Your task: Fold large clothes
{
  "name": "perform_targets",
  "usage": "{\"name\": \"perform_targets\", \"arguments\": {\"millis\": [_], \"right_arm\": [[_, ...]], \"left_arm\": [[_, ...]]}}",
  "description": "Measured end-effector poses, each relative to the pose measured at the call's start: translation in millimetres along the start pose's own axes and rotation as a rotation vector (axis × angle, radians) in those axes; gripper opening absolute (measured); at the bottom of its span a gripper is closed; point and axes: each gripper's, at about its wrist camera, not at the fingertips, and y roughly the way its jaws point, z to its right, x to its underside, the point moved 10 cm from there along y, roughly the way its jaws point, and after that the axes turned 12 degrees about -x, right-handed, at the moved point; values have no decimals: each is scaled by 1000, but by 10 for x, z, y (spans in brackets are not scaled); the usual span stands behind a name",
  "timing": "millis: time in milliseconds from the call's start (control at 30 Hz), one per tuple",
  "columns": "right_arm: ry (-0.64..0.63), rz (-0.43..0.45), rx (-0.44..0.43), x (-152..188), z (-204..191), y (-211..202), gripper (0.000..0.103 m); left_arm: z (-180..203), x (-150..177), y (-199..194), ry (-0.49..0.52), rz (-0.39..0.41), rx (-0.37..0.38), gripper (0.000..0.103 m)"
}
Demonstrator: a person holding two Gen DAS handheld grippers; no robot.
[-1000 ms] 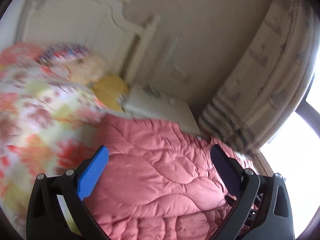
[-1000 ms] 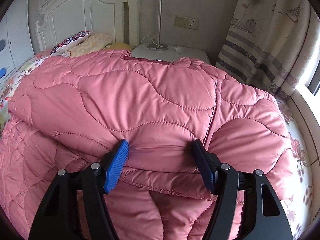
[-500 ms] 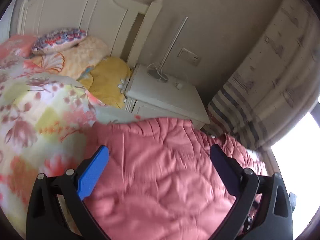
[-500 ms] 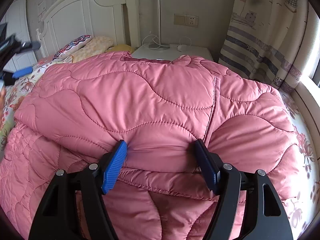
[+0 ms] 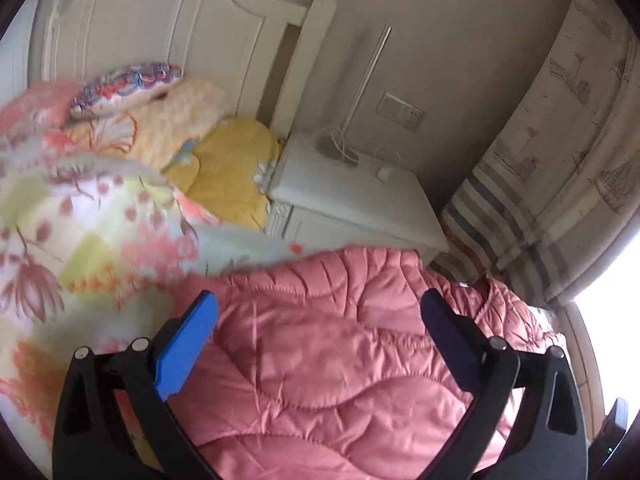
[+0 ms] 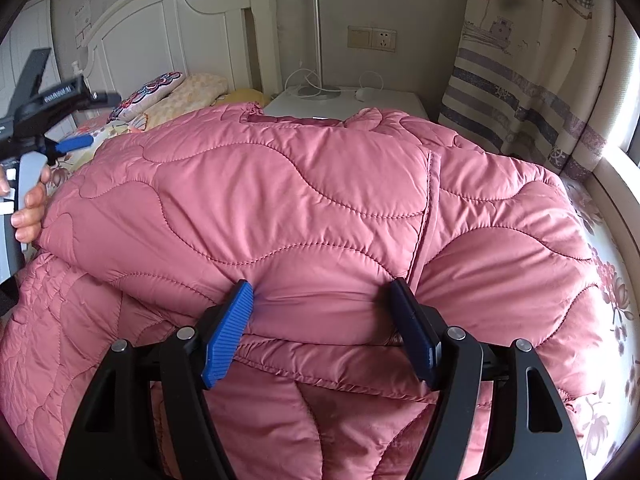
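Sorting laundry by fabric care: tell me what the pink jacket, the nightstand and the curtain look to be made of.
Pink jacket: smooth synthetic shell, probably nylon or polyester, with puffy fill; faint sheen, wavy quilting seams. Nightstand: likely painted wood, matte white, with carved trim on its front. Curtain: woven cloth, matte, printed with ships and stripes, hanging in soft folds; the fibre cannot be told.

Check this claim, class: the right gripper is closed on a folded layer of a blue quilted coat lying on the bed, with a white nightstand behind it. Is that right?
One detail is wrong: the quilted coat is pink, not blue. The right wrist view shows the right gripper closed on its folded layer, on the bed, with the white nightstand behind.
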Motion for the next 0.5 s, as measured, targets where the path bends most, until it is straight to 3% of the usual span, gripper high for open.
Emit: {"name": "perform_targets", "arguments": {"millis": [100,133,167,267,300,400,500], "right_arm": [[-1,0,-1,5,-5,-3,68],[-1,1,-5,4,-11,-3,69],[0,1,-10,2,-11,0,69],[4,1,-13,4,-7,-2,69],[5,1,-13,4,-5,-2,69],[6,1,-13,-1,-7,-1,69],[7,2,-16,0,-7,-3,69]], "left_arm": [[-60,327,498,57,-198,-89,101],[-50,383,547,88,-186,-107,101],[-6,381,508,142,-116,-146,101],[71,357,368,223,-62,-234,100],[120,304,213,227,5,-241,100],[313,275,-221,216,131,-185,101],[660,471,-599,323,215,-106,101]]}}
